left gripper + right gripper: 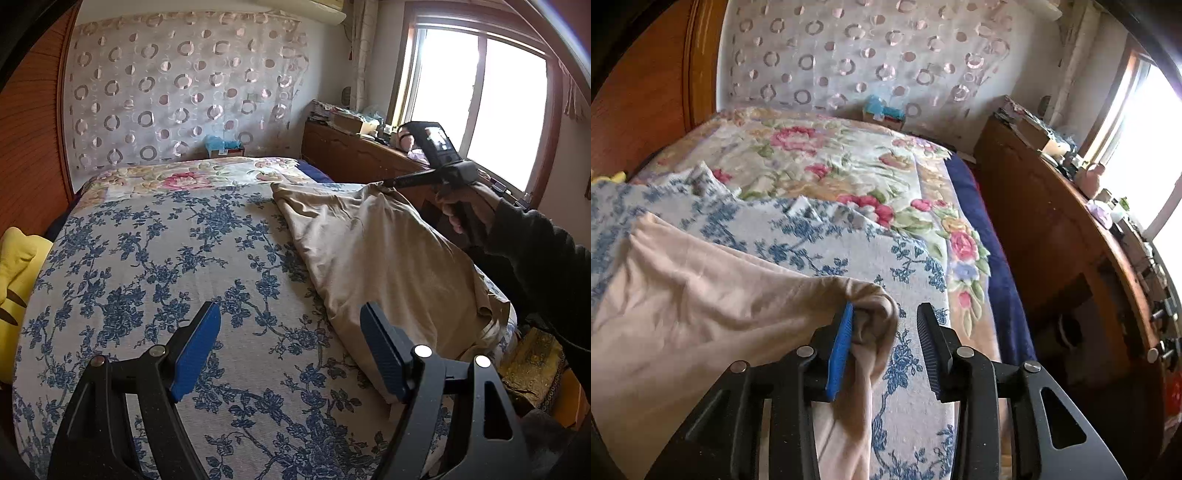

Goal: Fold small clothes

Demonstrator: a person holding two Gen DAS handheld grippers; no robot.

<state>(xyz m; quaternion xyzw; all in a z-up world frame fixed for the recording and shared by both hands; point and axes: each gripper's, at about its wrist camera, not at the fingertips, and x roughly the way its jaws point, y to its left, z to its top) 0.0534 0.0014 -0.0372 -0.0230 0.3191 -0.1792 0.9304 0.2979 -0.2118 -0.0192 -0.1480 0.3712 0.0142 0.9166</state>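
Observation:
A beige garment lies spread along the right side of the bed, on the blue-flowered bedspread. My left gripper hovers open over the bedspread, nothing between its blue pads, its right finger close to the garment's near edge. In the left wrist view a hand holds my right gripper at the garment's far corner. In the right wrist view my right gripper is open. A bunched corner of the beige garment rests against the left pad, and the right pad stands apart from it.
A rose-patterned quilt covers the far end of the bed. A wooden dresser cluttered on top runs along the right under a bright window. A yellow plush lies at the bed's left edge. Wooden panelling stands on the left.

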